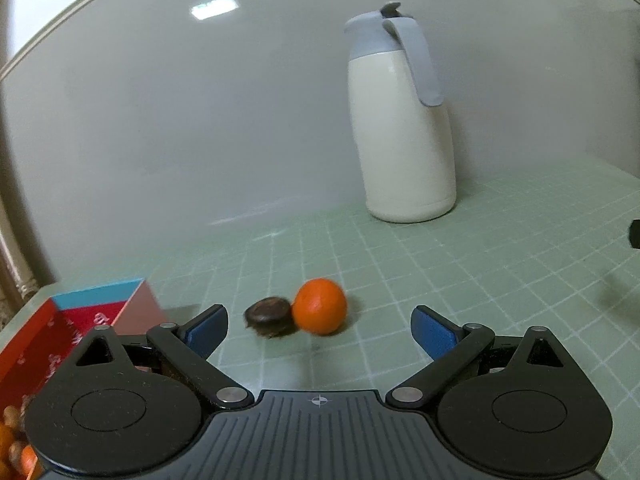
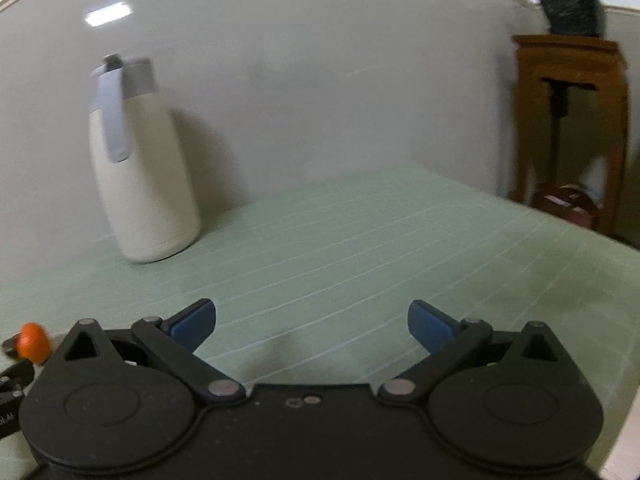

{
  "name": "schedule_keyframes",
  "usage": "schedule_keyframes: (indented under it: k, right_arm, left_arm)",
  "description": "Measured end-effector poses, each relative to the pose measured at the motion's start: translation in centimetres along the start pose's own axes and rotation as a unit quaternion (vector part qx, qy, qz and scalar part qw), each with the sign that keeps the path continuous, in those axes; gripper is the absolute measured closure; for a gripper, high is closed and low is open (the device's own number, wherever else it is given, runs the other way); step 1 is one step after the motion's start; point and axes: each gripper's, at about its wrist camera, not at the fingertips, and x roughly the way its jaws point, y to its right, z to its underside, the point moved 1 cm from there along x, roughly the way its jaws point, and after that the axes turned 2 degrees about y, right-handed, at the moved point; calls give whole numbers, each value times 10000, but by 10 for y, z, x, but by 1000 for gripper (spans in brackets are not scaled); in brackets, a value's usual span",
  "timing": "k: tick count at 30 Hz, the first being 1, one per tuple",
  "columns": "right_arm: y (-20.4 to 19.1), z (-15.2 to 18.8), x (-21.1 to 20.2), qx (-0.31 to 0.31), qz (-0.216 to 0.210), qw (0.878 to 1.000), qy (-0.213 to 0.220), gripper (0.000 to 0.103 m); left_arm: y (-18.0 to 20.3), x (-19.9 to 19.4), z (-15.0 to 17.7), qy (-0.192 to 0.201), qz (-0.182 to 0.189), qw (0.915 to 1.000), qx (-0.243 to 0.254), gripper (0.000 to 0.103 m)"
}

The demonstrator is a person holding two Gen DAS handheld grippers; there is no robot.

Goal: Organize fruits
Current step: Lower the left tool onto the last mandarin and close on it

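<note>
Left gripper (image 1: 320, 330) was spread wide, holding nothing; right gripper (image 2: 312, 326) likewise. 2 items lay loose on the green mat (image 1: 480, 264), touching: orange (image 1: 319, 306) and dark round fruit (image 1: 268, 316). Red box (image 1: 60, 336) at left already held some fruit. Judged partly done.

Right gripper (image 2: 312, 324) over the green mat (image 2: 360, 240)
Jaws spread wide, nothing between them; a white jug (image 2: 140, 184) stands far left, an orange (image 2: 33, 342), blurred, at the edge.

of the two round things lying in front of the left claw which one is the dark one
The brown chestnut-like piece, flatter and lying on the left, touching the bright round orange beside it on the green mat.
</note>
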Motion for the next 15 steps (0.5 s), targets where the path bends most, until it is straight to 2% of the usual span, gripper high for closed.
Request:
schedule_keyframes:
  k: [8,15]
  right_arm:
    - [10,-1,0,-12,513,9984,250,0]
    - [16,-1,5,50,460,9989,117,0]
  left_arm:
    - [11,25,-11,-121,65,9999,15,5]
    - [15,47,-14,-256,134,9996,24,7]
